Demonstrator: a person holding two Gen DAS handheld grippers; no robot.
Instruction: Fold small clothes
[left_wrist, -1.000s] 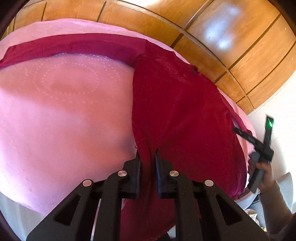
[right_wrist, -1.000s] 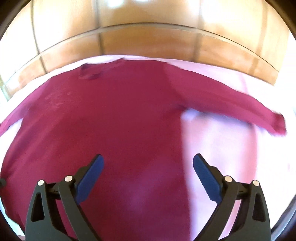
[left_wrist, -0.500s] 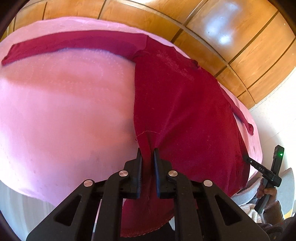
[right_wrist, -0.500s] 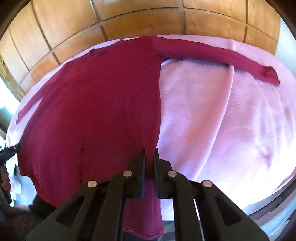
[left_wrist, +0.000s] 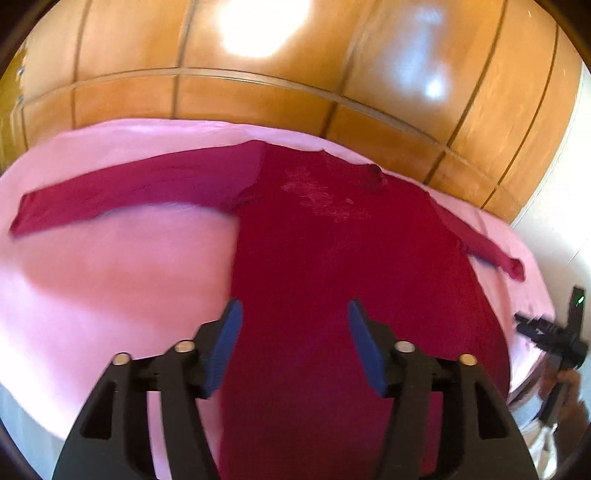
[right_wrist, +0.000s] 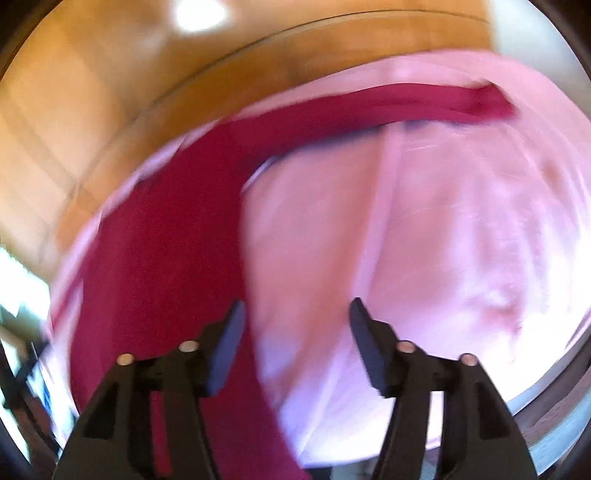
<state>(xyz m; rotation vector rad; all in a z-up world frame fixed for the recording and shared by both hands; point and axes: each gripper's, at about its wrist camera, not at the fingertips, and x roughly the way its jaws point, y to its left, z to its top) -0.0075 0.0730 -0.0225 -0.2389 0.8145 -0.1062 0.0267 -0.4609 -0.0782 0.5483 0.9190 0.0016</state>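
Jaws apart above flat crimson top (left_wrist: 332, 258)

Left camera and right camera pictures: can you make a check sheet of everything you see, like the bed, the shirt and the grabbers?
Surface: pink bedspread, smooth, round-edged.
Job's things: dark red long-sleeved shirt lying flat, both sleeves spread out, not yet folded.
Clutter: nothing seen.
Grippers: left gripper open, holding nothing, above the shirt's lower part; right gripper open, holding nothing, beside the shirt's edge.
Cables: nothing seen.
Surroundings: glossy wooden wall panels behind the bed; right view is blurred.
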